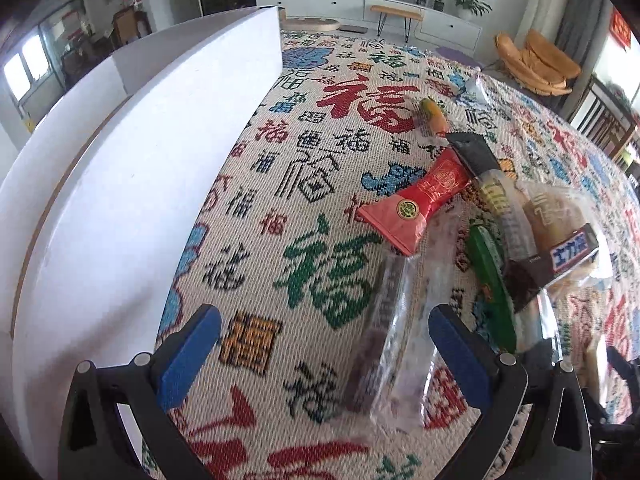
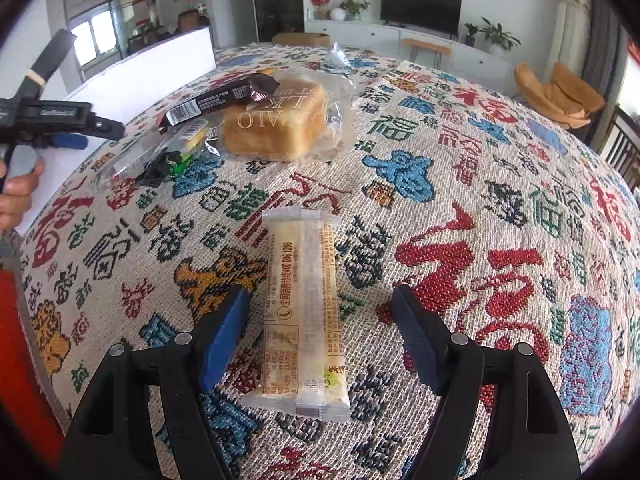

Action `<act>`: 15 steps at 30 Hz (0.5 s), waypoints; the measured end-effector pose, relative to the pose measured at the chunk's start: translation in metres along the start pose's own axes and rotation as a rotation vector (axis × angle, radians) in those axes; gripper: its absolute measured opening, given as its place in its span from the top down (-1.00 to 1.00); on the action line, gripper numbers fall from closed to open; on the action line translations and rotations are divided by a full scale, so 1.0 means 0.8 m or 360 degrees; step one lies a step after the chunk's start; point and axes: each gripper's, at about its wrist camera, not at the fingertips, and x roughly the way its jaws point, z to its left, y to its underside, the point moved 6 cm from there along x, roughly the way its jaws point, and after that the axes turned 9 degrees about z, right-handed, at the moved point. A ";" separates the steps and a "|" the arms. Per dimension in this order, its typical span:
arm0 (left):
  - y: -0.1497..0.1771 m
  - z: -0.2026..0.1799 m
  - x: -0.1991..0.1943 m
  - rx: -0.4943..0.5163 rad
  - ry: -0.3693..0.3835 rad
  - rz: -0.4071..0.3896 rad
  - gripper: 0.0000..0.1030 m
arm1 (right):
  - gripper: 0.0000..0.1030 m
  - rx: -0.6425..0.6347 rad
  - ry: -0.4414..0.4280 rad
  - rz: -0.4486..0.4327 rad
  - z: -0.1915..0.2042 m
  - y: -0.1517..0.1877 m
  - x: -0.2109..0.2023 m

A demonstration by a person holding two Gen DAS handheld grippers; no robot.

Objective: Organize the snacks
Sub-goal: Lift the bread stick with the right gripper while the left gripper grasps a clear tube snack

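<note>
Woven cloth (image 2: 500,208), cream ground with red, green, blue and black characters, covers the whole table. White box (image 1: 132,184) stands at its left edge, walls upright.

Right gripper (image 2: 320,316): blue-padded jaws stand wide, touching nothing. Between them lies a long clear-wrapped pale bar (image 2: 302,312), flat on the cloth, printed side up, lengthwise along the gripper's line, apart from both pads.

Left gripper (image 1: 324,332): jaws wide, empty, over bare cloth beside the box. Clear packet (image 1: 396,344) lies just inside its right pad; whether it touches cannot be told. A hand (image 2: 18,194) holds this gripper, seen at the left rim of the right wrist view.

Snack heap, right of the left gripper, items overlapping:
- red wrapper (image 1: 420,200), pinched at its middle, with a round gold seal;
- green packet (image 1: 492,280);
- dark bar (image 1: 568,256) with a blue-and-white label;
- clear bag of bread (image 2: 280,124), a square golden loaf, with the dark bar lying across its edge.

Apart from the heap, farther across the cloth: small orange-and-green piece (image 1: 432,114); silver packet (image 1: 476,90) beyond it.
</note>
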 end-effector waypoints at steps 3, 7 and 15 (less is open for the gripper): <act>-0.007 0.008 0.018 0.0027 -0.0083 -0.0003 -1.00 | -0.53 0.0008 -0.0021 -0.0004 -0.003 -0.001 0.002; 0.002 0.020 0.032 -0.0003 0.0052 0.0039 -1.00 | -0.53 0.0017 -0.0041 -0.0010 -0.005 0.000 0.001; 0.015 0.018 0.034 0.0127 0.0075 0.0038 -1.00 | -0.53 0.0017 -0.0040 -0.0010 -0.005 -0.001 0.001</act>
